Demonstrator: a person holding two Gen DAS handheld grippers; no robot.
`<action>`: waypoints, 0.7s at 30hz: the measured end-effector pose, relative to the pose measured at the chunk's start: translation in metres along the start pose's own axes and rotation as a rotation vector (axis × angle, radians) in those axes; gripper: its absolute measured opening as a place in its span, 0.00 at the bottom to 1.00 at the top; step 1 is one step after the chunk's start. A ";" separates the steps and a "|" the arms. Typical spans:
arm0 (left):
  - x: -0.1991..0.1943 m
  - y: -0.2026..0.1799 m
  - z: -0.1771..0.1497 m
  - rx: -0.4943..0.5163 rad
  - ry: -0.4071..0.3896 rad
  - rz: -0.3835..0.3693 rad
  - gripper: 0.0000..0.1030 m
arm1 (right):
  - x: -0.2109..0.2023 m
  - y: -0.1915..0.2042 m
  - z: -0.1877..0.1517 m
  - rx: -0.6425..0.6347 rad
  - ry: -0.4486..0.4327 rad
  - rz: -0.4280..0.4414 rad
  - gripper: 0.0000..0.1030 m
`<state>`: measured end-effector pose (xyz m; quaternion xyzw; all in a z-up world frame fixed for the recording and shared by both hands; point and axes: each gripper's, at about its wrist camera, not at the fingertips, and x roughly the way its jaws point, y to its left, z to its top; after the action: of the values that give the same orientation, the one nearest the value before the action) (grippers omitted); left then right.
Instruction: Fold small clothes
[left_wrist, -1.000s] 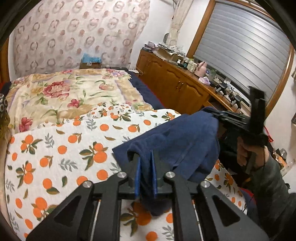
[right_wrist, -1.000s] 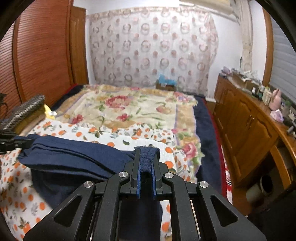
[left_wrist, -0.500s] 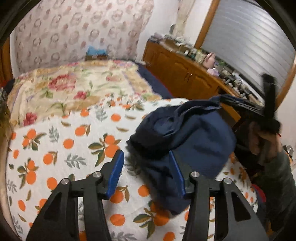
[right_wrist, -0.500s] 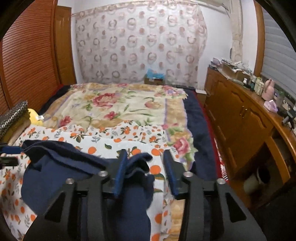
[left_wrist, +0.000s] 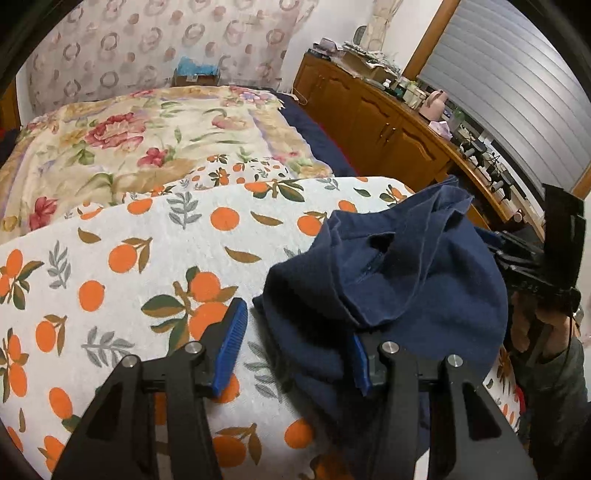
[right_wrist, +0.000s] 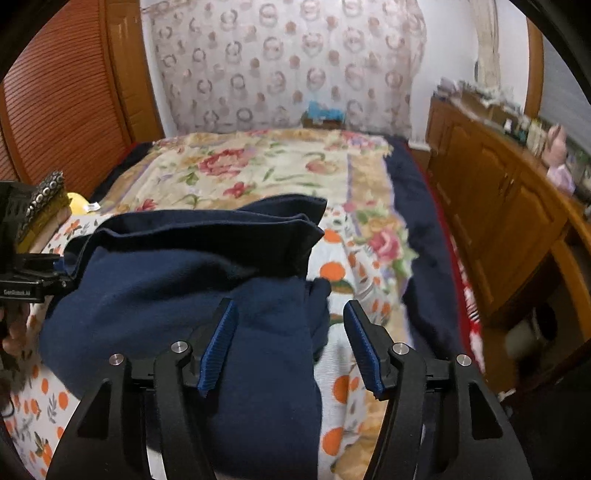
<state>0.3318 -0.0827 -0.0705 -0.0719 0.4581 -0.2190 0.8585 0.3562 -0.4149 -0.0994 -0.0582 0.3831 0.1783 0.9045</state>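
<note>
Navy fleece is what we're dealing with: a small dark-blue garment (left_wrist: 417, 280) lies bunched in a heap on the orange-print quilt (left_wrist: 122, 266), at the bed's near right corner, close to the edge that faces the wooden cabinets (left_wrist: 376, 122).

Left gripper (left_wrist: 295, 350) has its jaws apart with nothing clamped. One blue pad sits over bare quilt, while the other is tucked against the garment's near edge, partly hidden by a fold, so I can't say whether it's actually touching. Right gripper (right_wrist: 291, 347) is spreading its jaws right now. A thick flap of the fleece lies between them, but neither pad is pressing on it.

So the cloth is loose, resting on the bed under its own weight.

What could go wrong from here, in my opinion:
- The top layer (right_wrist: 207, 221) stands up in a loose ridge. It could flop either way and wreck any fold line.
- Fleece is thick, so the next pinch could easily grab two or three layers instead of one edge.
- The heap sits near the bed edge. A drag toward that side could slide it off.
- The left gripper's hidden pad might snag the fabric when it pulls back.
</note>
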 end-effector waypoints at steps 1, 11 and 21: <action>0.001 0.000 0.000 -0.001 0.001 -0.002 0.48 | 0.004 -0.002 -0.001 0.008 0.011 0.007 0.62; 0.004 0.007 0.005 -0.036 -0.002 -0.064 0.47 | 0.014 -0.006 -0.007 0.100 0.058 0.133 0.56; -0.025 -0.002 0.006 -0.007 -0.067 -0.147 0.11 | -0.003 0.014 -0.004 0.026 0.023 0.182 0.14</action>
<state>0.3241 -0.0735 -0.0472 -0.1155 0.4233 -0.2774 0.8547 0.3464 -0.4032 -0.1001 -0.0135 0.3994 0.2540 0.8808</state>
